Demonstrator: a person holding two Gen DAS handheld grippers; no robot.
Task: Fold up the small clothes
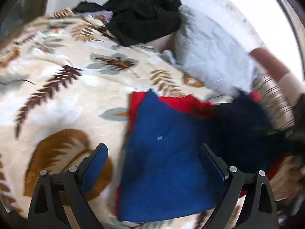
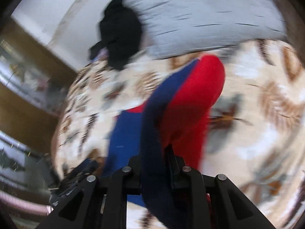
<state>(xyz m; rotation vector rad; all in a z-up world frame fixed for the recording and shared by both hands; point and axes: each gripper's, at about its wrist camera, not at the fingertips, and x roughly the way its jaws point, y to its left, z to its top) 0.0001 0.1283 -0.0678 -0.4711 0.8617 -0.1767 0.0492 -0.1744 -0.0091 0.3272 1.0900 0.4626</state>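
The red and blue garment [image 1: 164, 173] is spread across the lower centre of the left wrist view on the leaf-patterned bedspread [image 1: 63, 87], and one edge of it is pinched in the right hand-held gripper [image 2: 155, 158], whose jaws are clamped on the cloth. The fold is best made by carrying that edge straight across, kept taut, until it is squared with the opposite edge. The left hand-held gripper [image 1: 152, 164] is held open above the blue panel, angled down, gripping nothing.

Black tongs [image 1: 152, 173] with blue pads [image 1: 94, 168], silver pivot screws; person's striped beige sleeve [image 1: 274, 103].
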